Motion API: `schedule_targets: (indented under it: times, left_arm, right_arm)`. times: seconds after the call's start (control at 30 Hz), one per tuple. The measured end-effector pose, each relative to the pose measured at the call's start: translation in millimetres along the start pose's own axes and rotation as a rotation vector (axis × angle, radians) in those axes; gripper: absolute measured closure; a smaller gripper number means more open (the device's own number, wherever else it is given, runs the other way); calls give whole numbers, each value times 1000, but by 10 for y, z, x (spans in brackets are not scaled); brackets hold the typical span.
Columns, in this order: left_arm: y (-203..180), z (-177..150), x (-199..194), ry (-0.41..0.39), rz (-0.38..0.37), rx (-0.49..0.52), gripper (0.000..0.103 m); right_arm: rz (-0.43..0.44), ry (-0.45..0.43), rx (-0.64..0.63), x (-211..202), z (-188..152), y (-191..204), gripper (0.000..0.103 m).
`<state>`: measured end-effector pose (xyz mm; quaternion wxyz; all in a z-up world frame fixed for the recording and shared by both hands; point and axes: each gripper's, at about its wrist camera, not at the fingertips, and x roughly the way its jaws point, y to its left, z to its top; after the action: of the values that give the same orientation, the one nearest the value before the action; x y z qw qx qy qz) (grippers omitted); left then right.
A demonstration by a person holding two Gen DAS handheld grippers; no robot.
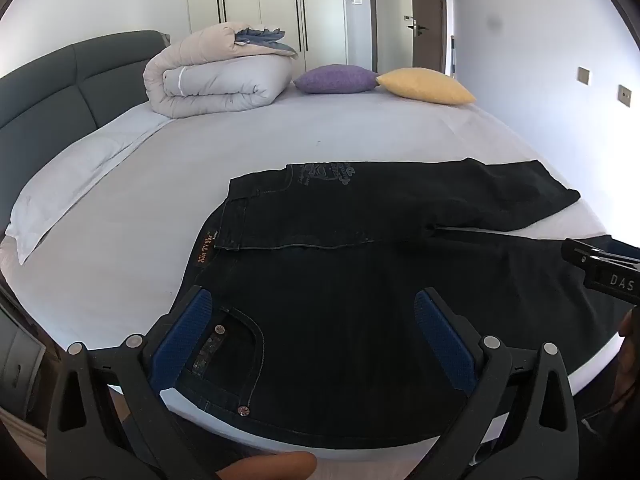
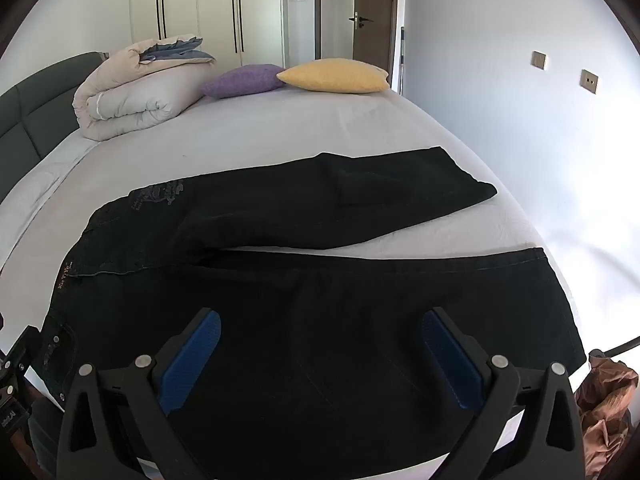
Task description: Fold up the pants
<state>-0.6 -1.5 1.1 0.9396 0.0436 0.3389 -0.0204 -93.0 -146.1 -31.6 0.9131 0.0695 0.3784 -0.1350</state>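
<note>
Pants (image 1: 360,288) flat at bed (image 1: 160,200) edge (legs apart); tongs (image 1: 312,304) spread.

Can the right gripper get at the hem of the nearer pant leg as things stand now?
Probably yes. The right gripper is open over the nearer leg of the black pants, and the hem lies flat to its right near the bed edge, with nothing on it or between them.

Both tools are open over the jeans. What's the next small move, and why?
Probably lower both and pinch the near edge of the jeans. The left tool hangs open by the waist pocket, the right tool open over the near leg, neither holding cloth. The two legs lie spread apart on the bed, so the near one likely goes over the far one first.
</note>
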Motion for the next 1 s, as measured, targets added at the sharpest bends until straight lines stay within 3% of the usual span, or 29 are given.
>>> schedule_targets:
  times: [1.0]
  left_arm:
    - [188, -47, -32, -2, -9, -25, 0]
  right_arm:
    - [-15, 38, -22, 86, -96, 17, 0]
